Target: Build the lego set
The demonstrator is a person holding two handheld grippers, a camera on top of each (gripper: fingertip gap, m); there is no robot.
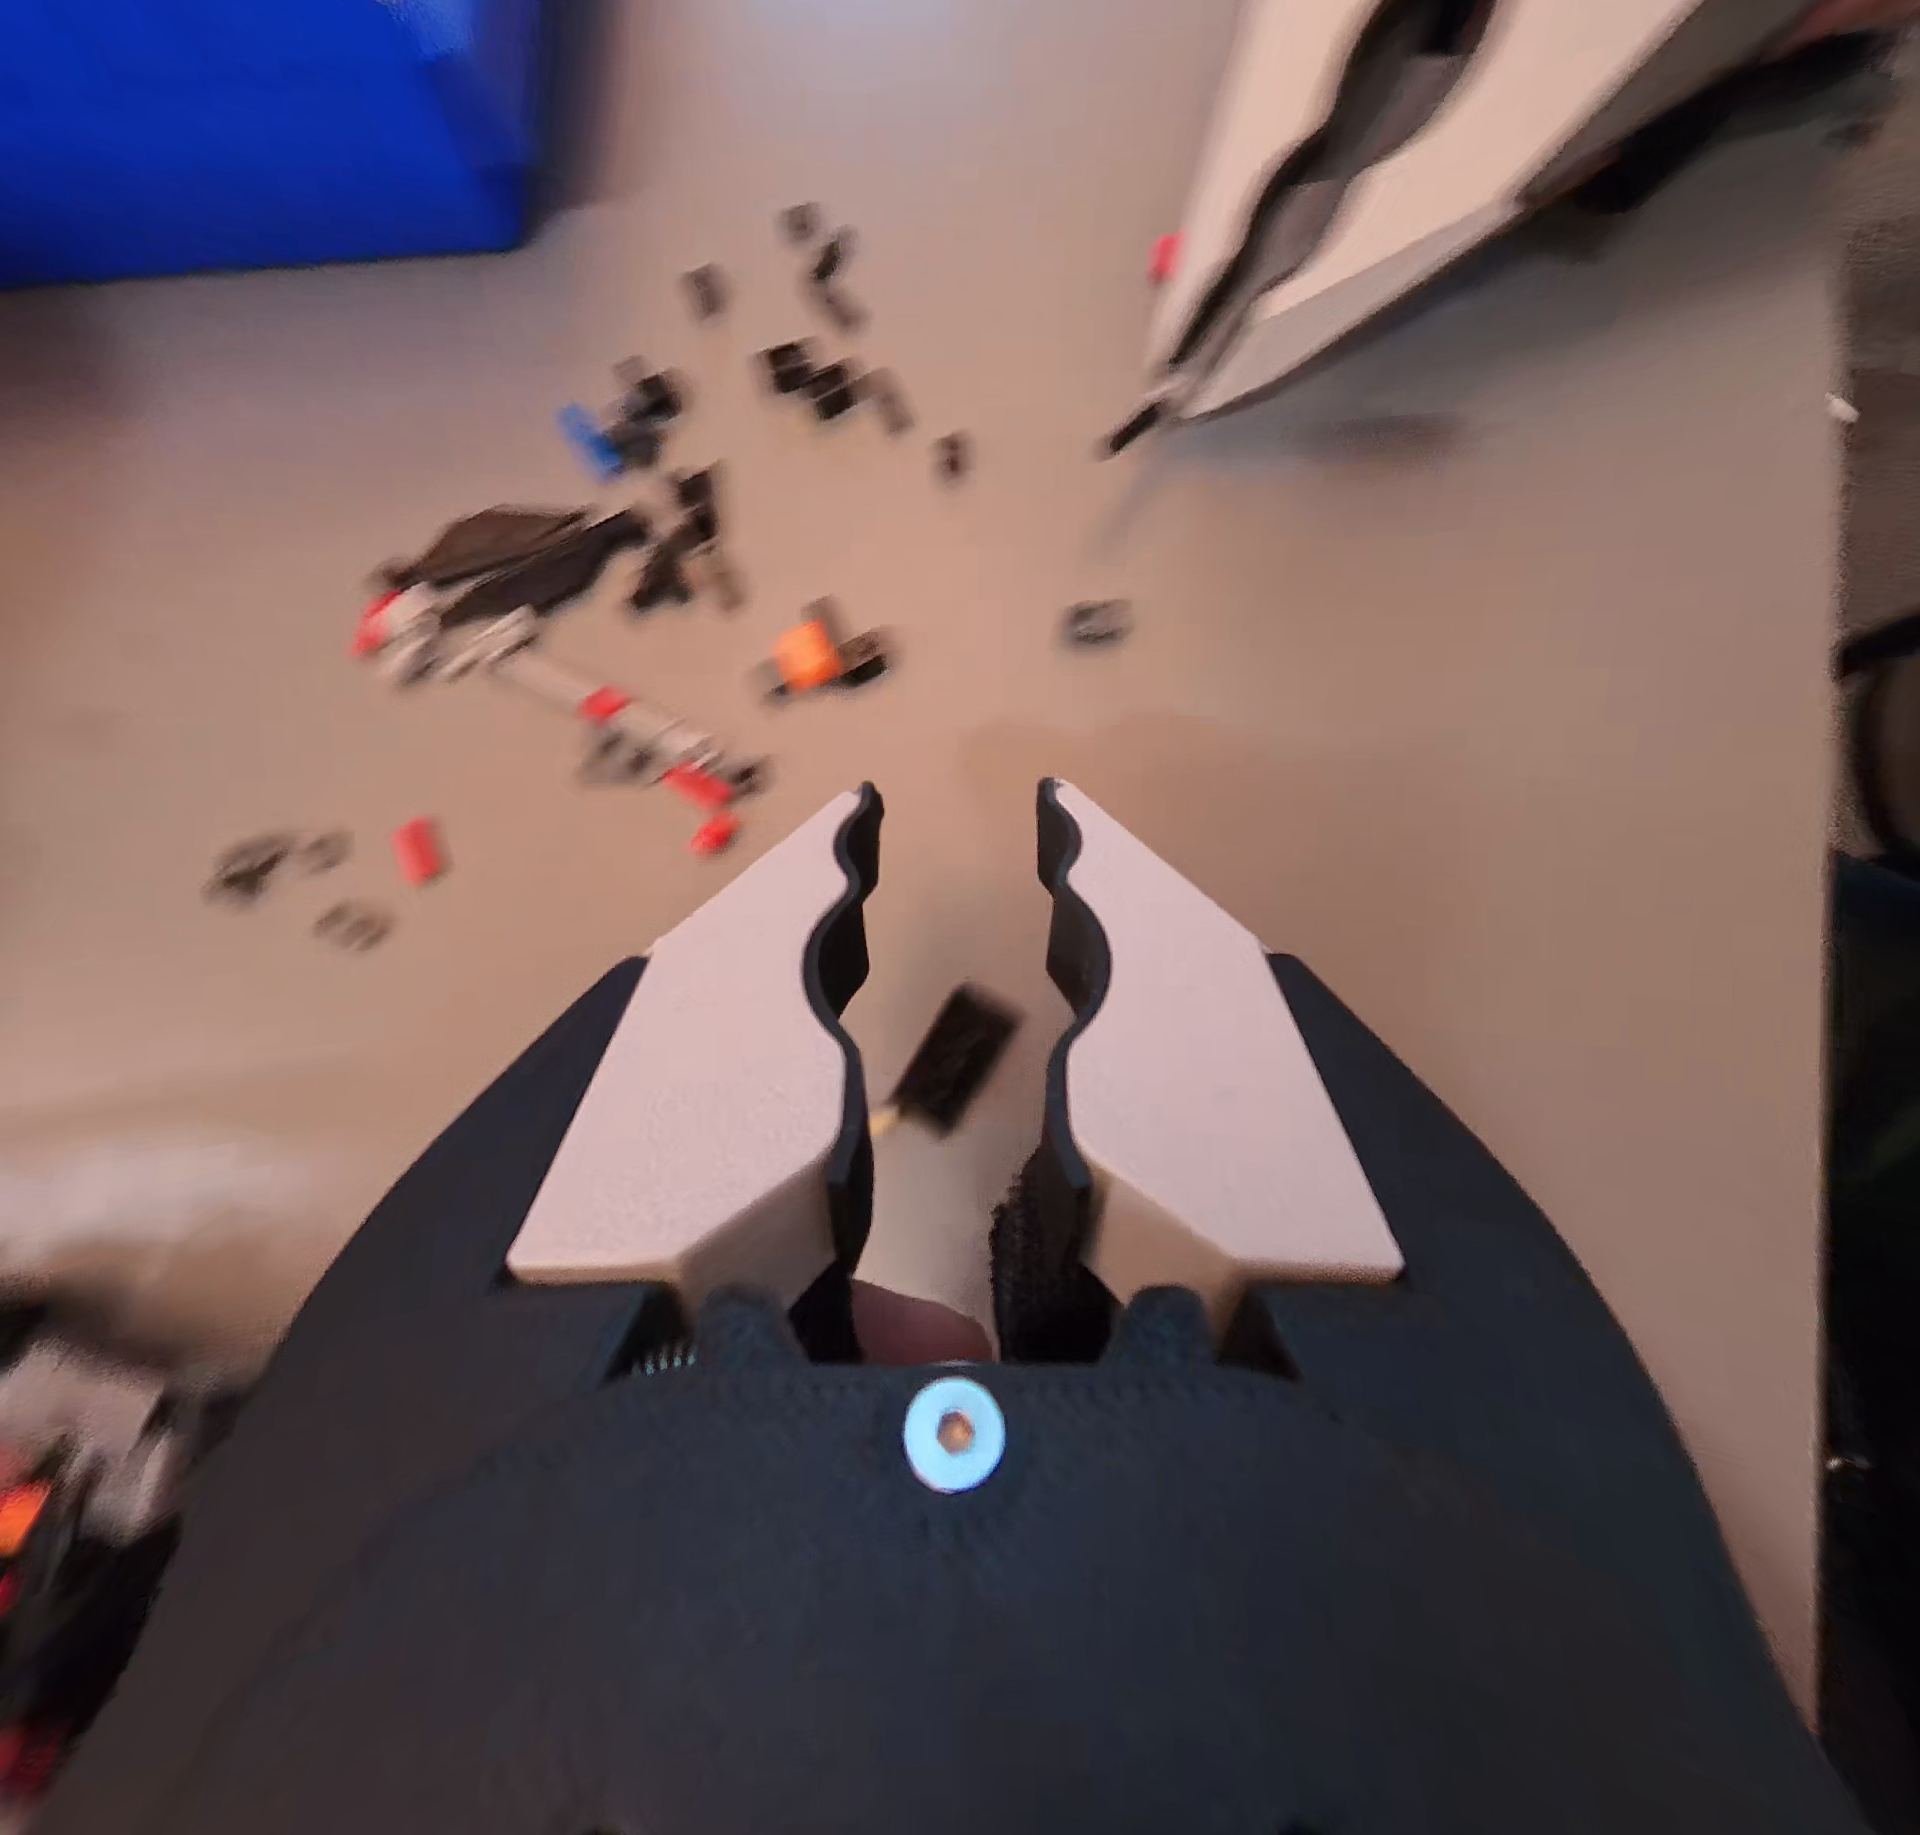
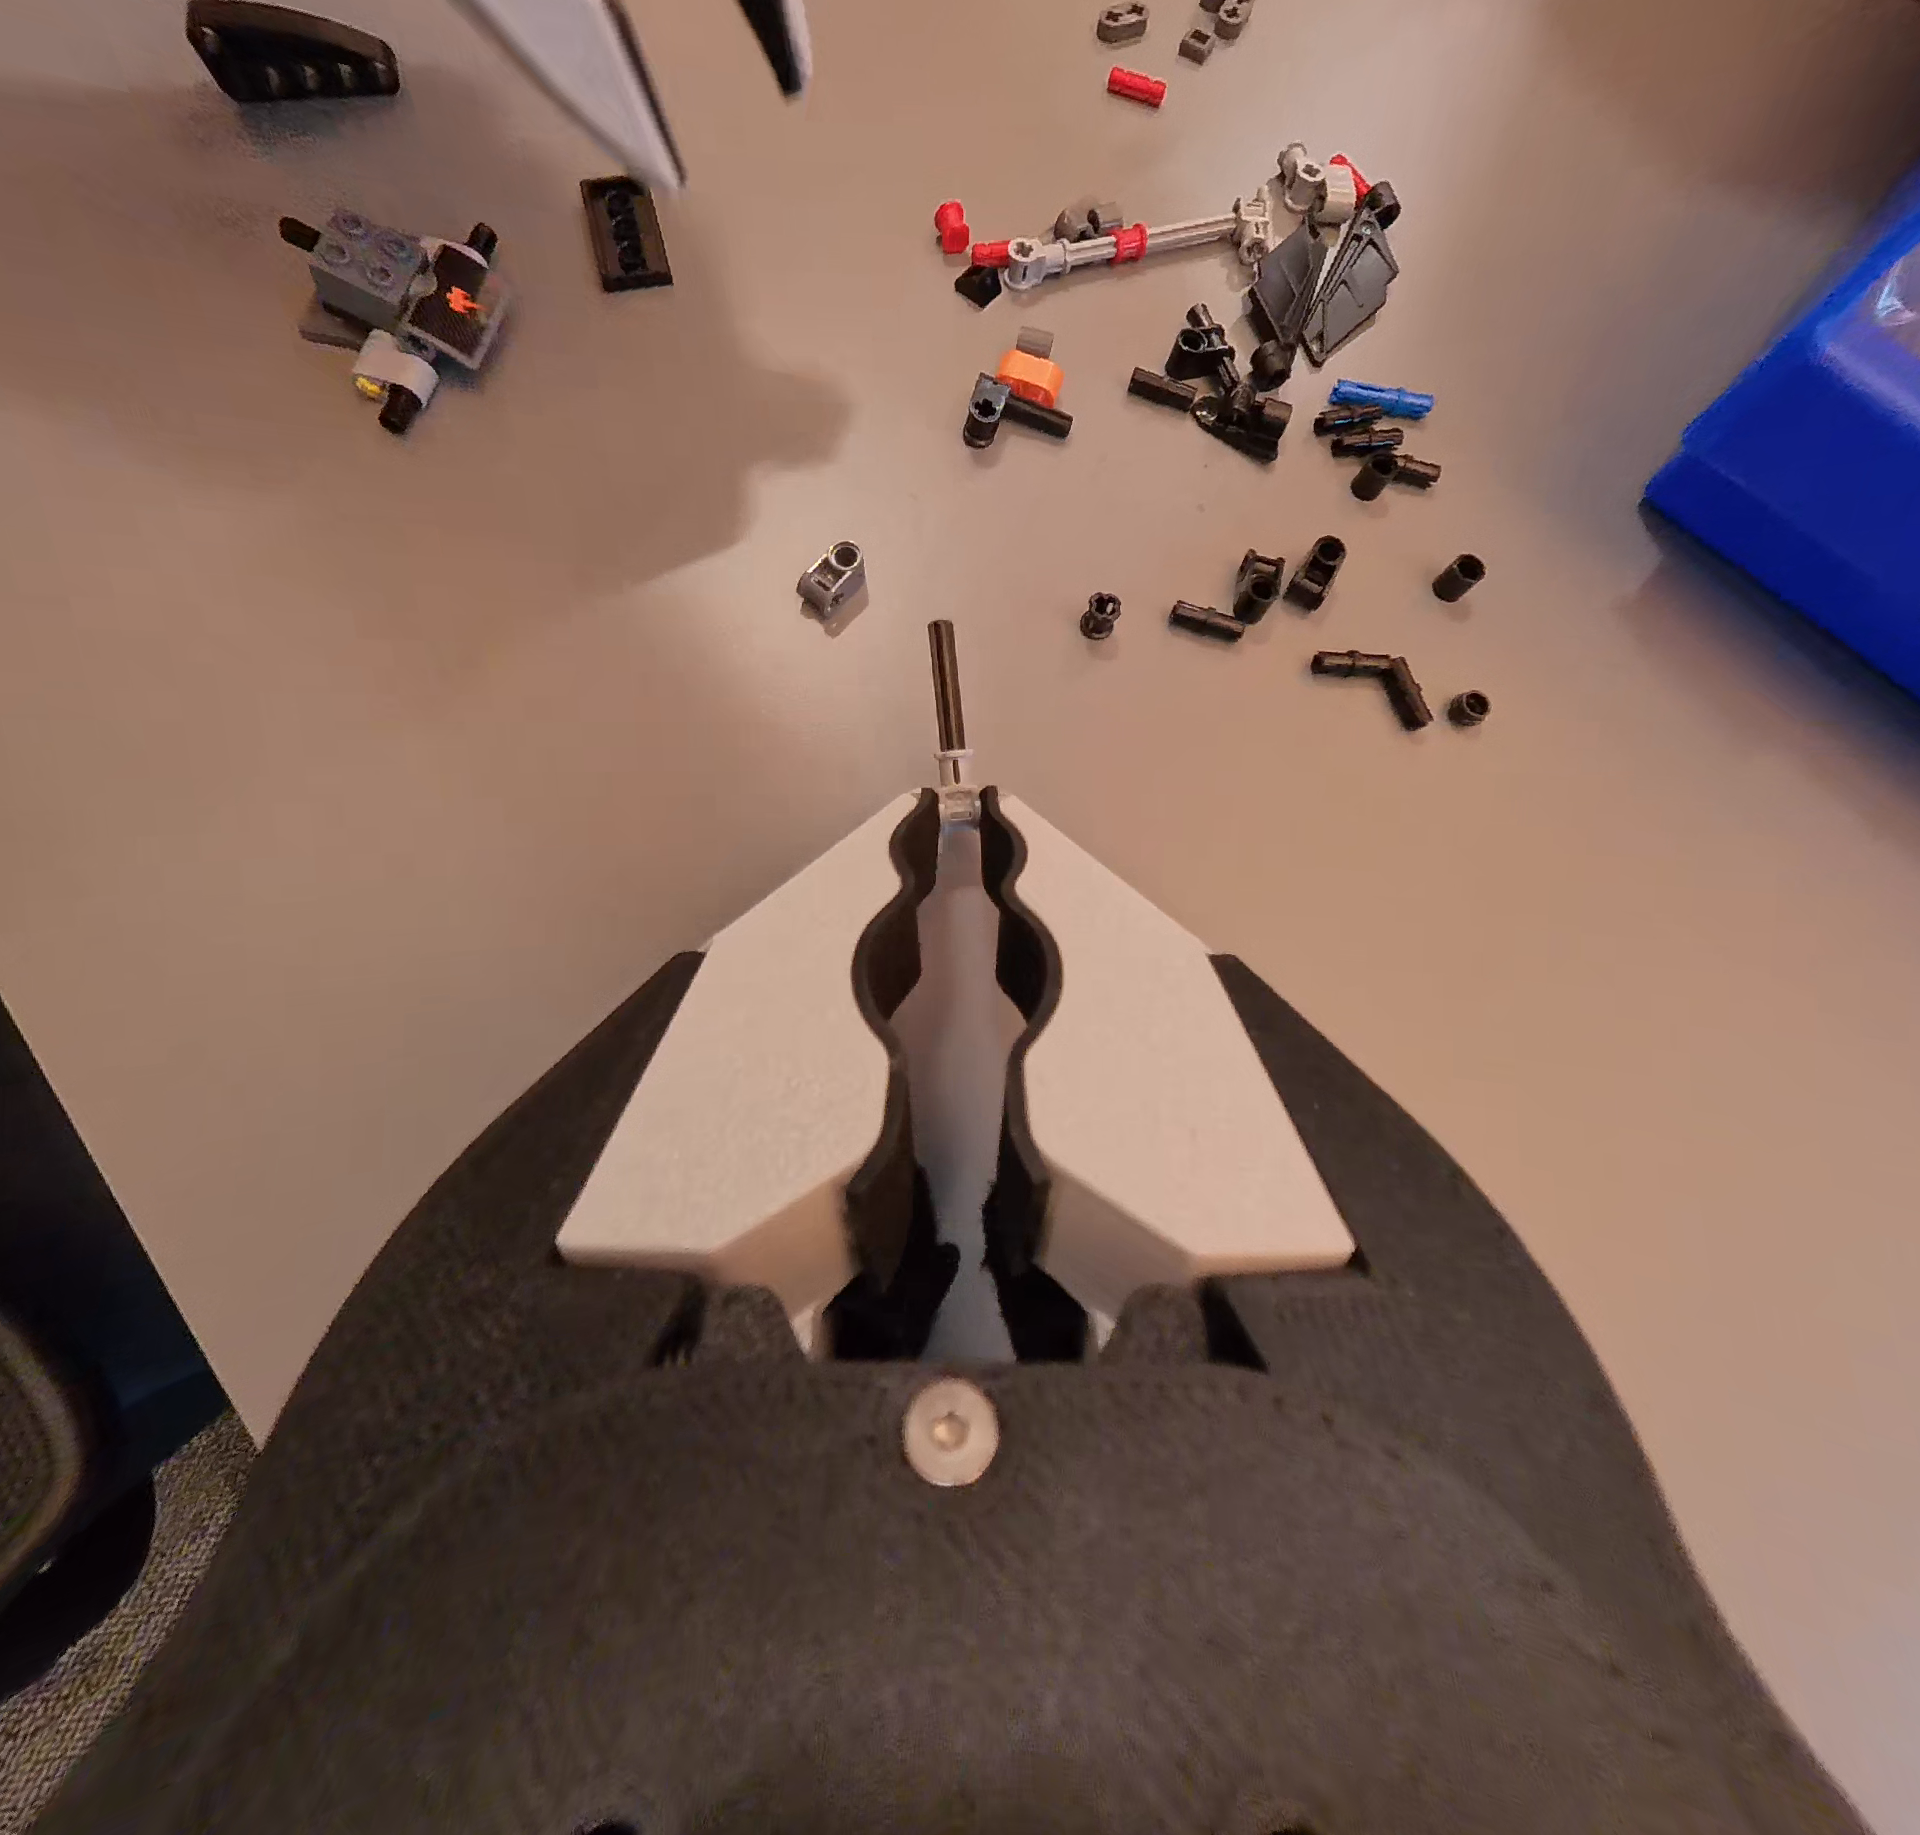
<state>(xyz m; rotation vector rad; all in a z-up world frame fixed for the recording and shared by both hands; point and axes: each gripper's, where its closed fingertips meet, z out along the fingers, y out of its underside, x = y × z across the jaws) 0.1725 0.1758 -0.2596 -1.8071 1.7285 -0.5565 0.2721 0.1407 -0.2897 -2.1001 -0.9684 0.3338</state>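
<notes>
The right claw [image 2: 954,796] is pinched narrow on a thin black axle [image 2: 945,684] fitted with a light grey end piece; the grey end sits between the fingertips and the black rod juts forward over the beige surface [image 2: 520,746]. Just beyond its tip lies a small grey connector [image 2: 833,577]. Farther out to the right is a scatter of loose lego parts: black pins and angled connectors [image 2: 1371,684], a blue pin [image 2: 1382,396], an orange piece [image 2: 1031,377], and a long grey axle assembly with red bushes [image 2: 1122,247] ending in dark grey panel pieces. To the left stands a small grey and black sub-build [image 2: 400,305] with studs on top, with a black grille tile [image 2: 625,232] beside it.

The left claw [image 1: 960,809] stands open with nothing between its fingers; a black tile [image 1: 951,1058] lies on the surface below the gap. This view is heavily blurred, so the parts ahead read only as dark, red and orange smudges.

A blue box [image 2: 1808,435] sits at the far right edge of the right wrist view, next to the loose parts; its contents probably cannot be made out from either view.
</notes>
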